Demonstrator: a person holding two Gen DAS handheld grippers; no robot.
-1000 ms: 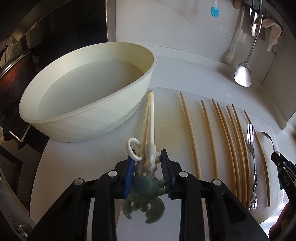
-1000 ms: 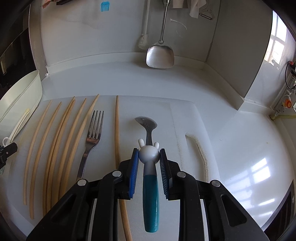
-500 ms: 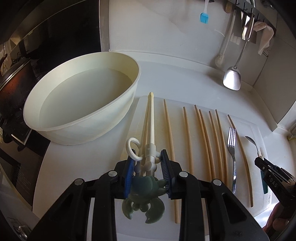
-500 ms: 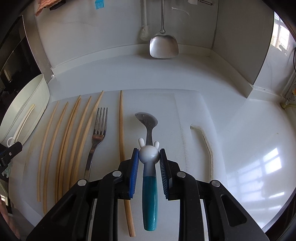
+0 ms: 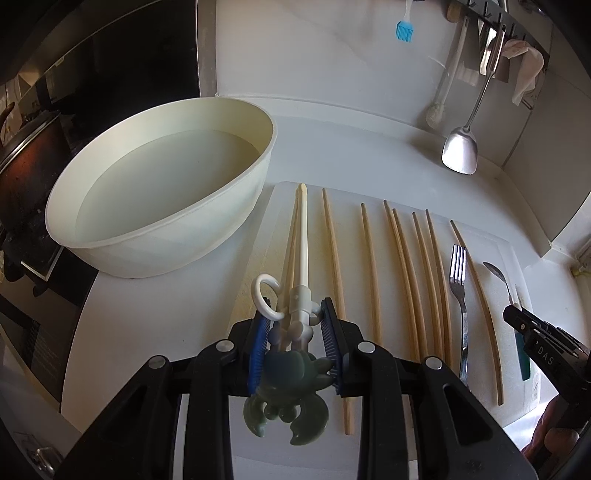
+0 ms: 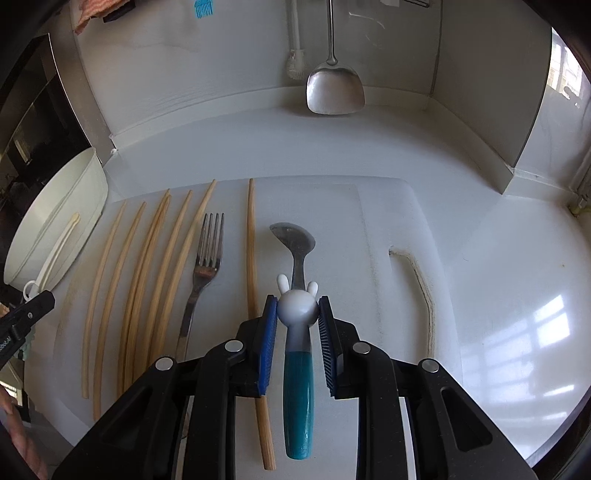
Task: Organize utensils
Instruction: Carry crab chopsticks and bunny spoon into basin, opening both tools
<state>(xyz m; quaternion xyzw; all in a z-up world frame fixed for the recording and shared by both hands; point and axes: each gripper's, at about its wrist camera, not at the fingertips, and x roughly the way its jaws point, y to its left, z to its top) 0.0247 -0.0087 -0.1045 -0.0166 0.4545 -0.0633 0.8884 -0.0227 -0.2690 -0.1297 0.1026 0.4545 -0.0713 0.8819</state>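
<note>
Big cream basin [image 5: 155,206] sits on the left of the white counter [image 6: 295,147], right up against the edge of the white cutting board [image 6: 388,258]; looks like it's got water in it, can't say for sure; dark stove area [image 5: 22,177] off to its left. On the back wall there's a hook rail [image 5: 491,22] with a steel spatula [image 6: 334,88] hanging down, blade almost at the counter; a white brush [image 5: 443,96] hangs beside it; a blue silicone basting brush [image 5: 403,27] further left; a pale cloth [image 5: 528,70] on the right end of the rail; window reflections on the counter at right.
</note>
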